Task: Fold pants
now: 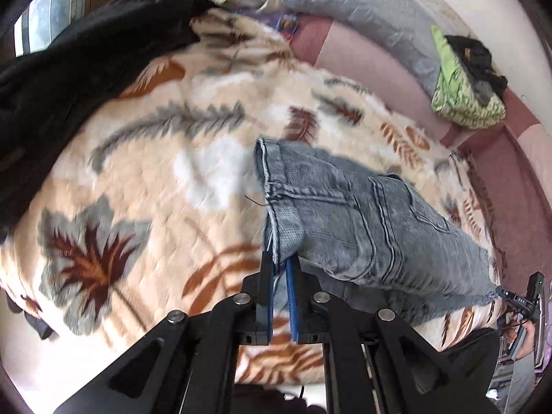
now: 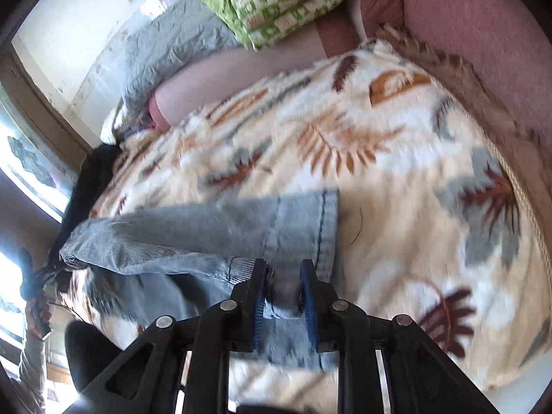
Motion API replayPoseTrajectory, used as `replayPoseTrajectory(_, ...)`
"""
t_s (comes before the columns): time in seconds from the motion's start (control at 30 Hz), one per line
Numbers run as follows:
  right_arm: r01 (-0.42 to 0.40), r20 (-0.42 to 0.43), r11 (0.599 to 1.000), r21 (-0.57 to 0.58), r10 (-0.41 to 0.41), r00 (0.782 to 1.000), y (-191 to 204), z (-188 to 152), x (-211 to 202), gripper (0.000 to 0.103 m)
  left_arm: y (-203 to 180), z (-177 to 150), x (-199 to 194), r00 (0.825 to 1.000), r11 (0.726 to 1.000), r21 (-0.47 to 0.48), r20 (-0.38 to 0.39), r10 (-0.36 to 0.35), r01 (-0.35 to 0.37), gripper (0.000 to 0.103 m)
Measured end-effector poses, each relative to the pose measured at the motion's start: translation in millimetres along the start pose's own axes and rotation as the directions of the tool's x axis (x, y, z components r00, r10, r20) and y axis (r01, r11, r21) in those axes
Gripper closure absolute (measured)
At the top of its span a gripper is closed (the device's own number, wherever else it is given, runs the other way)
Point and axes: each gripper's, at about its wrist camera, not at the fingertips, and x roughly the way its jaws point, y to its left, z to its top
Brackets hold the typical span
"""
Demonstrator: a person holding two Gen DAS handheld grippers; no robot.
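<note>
Left gripper [image 1: 280,269] jaws clamping hem edge of grey jeans [image 1: 362,214]. Right gripper [image 2: 283,277] jaws pinching bunched denim of other end. Jeans hanging stretched between both grippers above leaf-print blanket [image 1: 155,172] on bed.

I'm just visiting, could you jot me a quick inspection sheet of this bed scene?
Surface: cream fleece blanket with leaf print over a pink bed.
Job's things: light-blue denim pants, lifted off the blanket between both tools.
Clutter: black garment, green-and-white patterned bundle, grey quilted pillow.
Grippers: left gripper shut on the pants' edge; right gripper with denim bunched between its fingers.
Cables: nothing seen.
Surroundings: window, pale wall.
</note>
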Motion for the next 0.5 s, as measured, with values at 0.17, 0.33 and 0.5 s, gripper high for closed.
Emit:
replayPoseTrajectory(0.17,0.035,0.025,0.993,0.115,-0.038,0.999,-18.6,-24.2,-18.4,0.043,18.4,3.7,-29.8,0.982,0.981,-0.098,0.079,0.173,-0.165,0.082)
replayPoseTrajectory(0.33,-0.025,0.130,0.979,0.201,-0.002,0.992,-16.5,5.3,-34.2,0.037,-30.7,15.0,-58.3,0.962,0.994,-0.009,0.249,0.109,-0.110,0.044)
replayPoseTrajectory(0.5,0.035,0.087,0.981,0.191,-0.052,0.995,-5.8,53.2,4.5,0.037,-105.4,8.3,-11.3,0.973,0.972,0.200,0.216,0.076,-0.120,0.044)
